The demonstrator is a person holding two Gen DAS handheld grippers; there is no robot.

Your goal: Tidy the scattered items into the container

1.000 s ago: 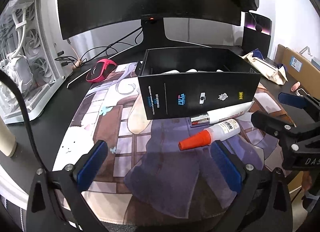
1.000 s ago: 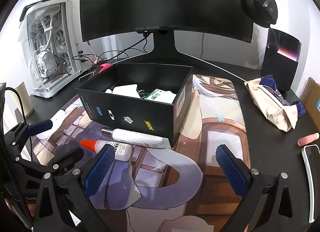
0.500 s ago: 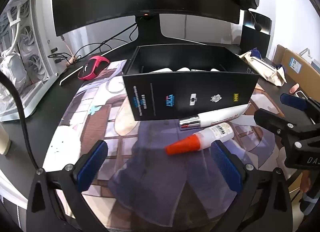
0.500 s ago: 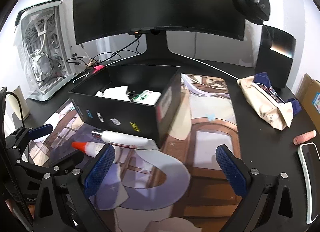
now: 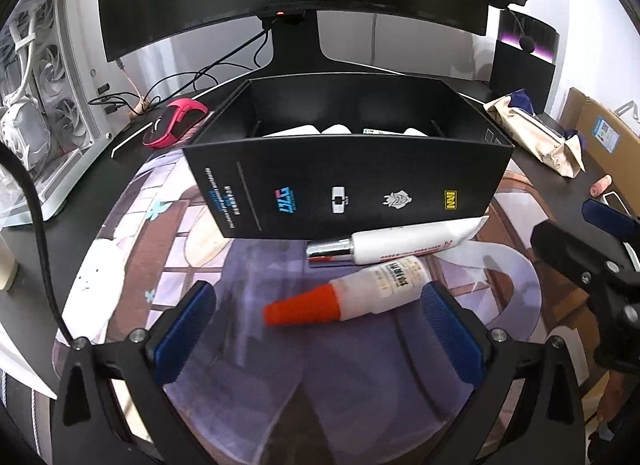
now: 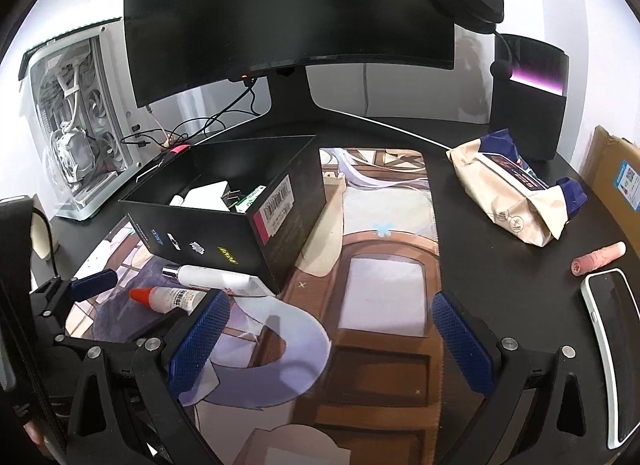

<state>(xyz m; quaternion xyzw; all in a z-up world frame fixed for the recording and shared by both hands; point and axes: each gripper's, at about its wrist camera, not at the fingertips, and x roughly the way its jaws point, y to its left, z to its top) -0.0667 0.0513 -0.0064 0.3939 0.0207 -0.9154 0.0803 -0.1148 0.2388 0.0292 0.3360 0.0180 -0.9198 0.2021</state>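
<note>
Left gripper (image 5: 318, 325) spread wide with nothing between its blue pads, hovering low over the glue bottle (image 5: 352, 293), which lies orange cap to the left on the printed desk mat (image 5: 132, 249), touching the white tube (image 5: 400, 243) that lies against the front wall of the black box (image 5: 348, 185). Right gripper (image 6: 332, 339) is released too (empty, out over bare mat to the right of the box), with a paper-wrapped packet (image 6: 512, 193) well off to the right.
</note>
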